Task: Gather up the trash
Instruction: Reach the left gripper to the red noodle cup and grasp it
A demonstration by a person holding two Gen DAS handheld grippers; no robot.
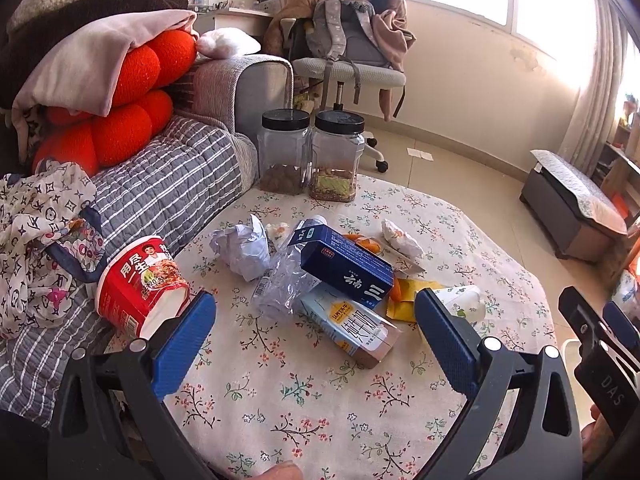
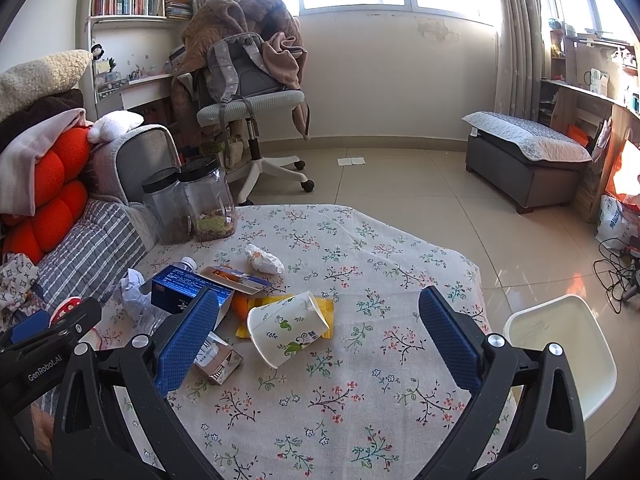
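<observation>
L wrist view: left gripper [image 1: 316, 332] jaws wide apart, empty, above floral-cloth table [image 1: 304, 412]; pale milk carton w/ brown end [image 1: 352, 330] lies dead ahead btwn the fingers, long axis slanting away-left to near-right, dark blue cardboard box [image 1: 346, 266] just behind it. R wrist view: right gripper [image 2: 318, 344] also spread, empty; tipped white paper cup w/ green print [image 2: 286, 326] dead ahead, mouth toward near-left, white plastic bin [image 2: 560, 356] off table edge to right. Judgement: R nearer cup, L nearer carton.
</observation>
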